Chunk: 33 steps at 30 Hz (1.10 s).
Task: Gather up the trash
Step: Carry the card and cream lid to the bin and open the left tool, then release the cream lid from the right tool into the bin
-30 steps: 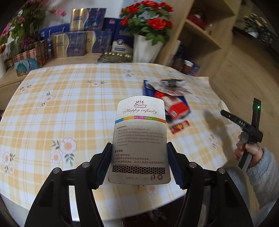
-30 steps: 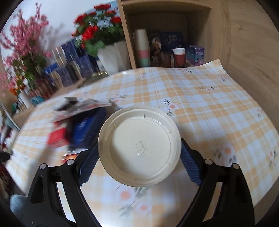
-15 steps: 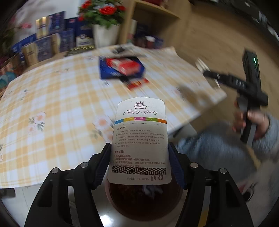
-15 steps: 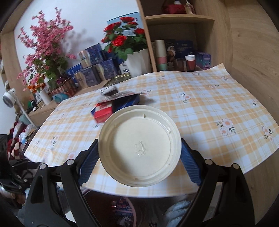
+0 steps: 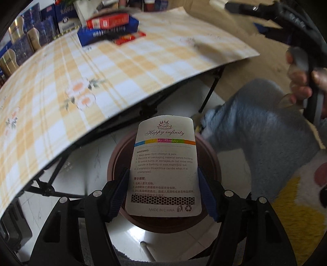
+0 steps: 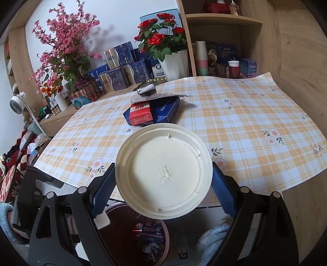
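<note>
The card (image 5: pixel 163 169) hangs above the brown bin (image 5: pixel 212 161), between the blue pads of the left gripper (image 5: pixel 163 190), which touch its edges. The right gripper (image 6: pixel 163 184) clasps a cream lid (image 6: pixel 163 171) at the table's (image 6: pixel 255 126) near edge, above the bin.

Wooden shelves (image 6: pixel 222 20), white wall (image 6: pixel 122 18), seemingly tiled floor (image 5: pixel 155 237)

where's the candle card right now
In the left wrist view the candle card sits between the left gripper fingers, whose jaws are opening, directly above the brown trash bin, beside the table edge.
</note>
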Each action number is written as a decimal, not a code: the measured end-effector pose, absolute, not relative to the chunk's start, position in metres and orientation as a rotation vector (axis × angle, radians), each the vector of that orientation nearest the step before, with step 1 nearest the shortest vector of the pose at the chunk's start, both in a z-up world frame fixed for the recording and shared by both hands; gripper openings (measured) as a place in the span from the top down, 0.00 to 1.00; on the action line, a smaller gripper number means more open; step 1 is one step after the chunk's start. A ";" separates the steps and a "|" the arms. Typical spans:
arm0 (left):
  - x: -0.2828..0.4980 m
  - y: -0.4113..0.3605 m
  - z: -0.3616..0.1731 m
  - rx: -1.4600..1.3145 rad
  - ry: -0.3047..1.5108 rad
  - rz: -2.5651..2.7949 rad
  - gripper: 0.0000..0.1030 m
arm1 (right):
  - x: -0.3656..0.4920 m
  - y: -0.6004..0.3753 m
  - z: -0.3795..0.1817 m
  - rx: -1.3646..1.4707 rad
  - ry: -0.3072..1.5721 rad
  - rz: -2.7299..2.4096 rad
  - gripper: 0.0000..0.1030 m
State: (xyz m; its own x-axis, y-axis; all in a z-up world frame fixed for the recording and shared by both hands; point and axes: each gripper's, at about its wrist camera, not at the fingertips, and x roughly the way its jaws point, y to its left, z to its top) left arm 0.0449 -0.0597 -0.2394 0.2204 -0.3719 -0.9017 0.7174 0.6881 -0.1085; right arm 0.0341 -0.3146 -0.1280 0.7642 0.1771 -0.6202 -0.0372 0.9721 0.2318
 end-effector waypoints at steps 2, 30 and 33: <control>0.048 -0.060 -0.245 0.362 1.133 -0.778 0.36 | 0.035 -0.314 -0.131 0.215 0.699 0.117 0.16; 0.043 0.066 -0.173 -0.109 0.721 -0.173 0.06 | 0.020 -0.232 -0.198 0.110 0.846 0.304 0.16; 0.043 0.080 -0.173 -0.166 0.723 -0.138 0.06 | 0.021 -0.220 -0.206 0.051 0.874 0.331 0.16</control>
